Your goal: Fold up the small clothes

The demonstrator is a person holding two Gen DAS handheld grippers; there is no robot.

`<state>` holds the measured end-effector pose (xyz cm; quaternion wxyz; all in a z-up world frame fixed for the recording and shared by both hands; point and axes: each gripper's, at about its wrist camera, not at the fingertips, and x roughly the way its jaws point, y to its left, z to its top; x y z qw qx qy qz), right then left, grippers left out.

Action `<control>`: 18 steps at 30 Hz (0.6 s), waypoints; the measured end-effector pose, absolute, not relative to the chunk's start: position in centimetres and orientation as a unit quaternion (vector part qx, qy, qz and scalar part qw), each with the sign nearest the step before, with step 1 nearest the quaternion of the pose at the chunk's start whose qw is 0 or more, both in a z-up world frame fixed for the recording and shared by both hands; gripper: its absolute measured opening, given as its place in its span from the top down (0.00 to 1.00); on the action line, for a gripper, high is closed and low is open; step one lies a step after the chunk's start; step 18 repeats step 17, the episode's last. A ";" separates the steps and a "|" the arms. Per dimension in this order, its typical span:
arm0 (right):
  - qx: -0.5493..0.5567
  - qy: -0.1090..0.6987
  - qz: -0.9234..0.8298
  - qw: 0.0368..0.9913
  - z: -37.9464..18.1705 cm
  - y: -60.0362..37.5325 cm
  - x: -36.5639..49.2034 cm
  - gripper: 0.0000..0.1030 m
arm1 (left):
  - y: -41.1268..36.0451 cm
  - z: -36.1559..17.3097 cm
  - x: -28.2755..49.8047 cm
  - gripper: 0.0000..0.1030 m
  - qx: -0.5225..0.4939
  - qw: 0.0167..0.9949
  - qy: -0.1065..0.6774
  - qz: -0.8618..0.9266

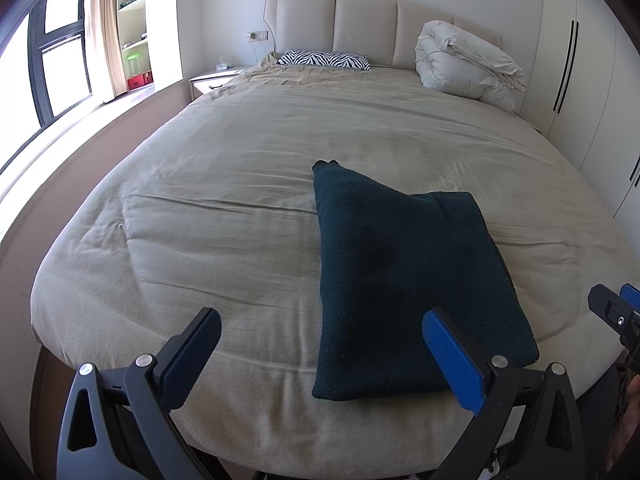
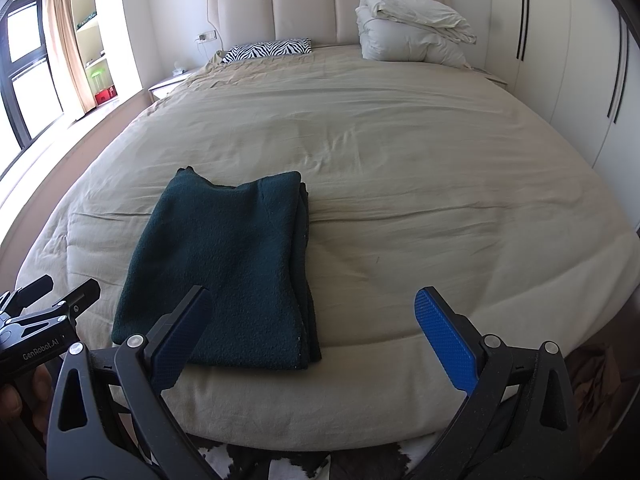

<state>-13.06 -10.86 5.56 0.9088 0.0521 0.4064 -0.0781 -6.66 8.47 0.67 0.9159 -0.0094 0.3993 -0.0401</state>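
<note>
— Where was the garment when you paused?

— The dark green knit (image 1: 404, 280) lay folded on the bed (image 1: 240, 168), close to its foot edge, well away from the zebra pillow (image 1: 324, 59) at the headboard end. My left gripper (image 1: 320, 356) hung at the knit's near edge, jaws spread wide, holding nothing. My right gripper (image 2: 316, 336) stood just beside the knit, equally wide and empty.

— What worried you?

— One far corner stuck out past the fold, and loose layers showed along one side. I judged that pinching only the top layer would drag the stack apart, or slide it off the bed's foot edge.
</note>
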 end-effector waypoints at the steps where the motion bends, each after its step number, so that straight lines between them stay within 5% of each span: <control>1: 0.052 0.406 -0.078 0.909 5.6 -10.9 -13.0 0.00 | 8.5 0.7 -6.7 0.00 -0.010 0.916 0.400 -0.040; 18: 0.054 0.412 -0.072 0.907 4.7 -11.0 -13.5 0.00 | 8.7 0.2 -6.5 0.00 -0.005 0.917 0.397 -0.039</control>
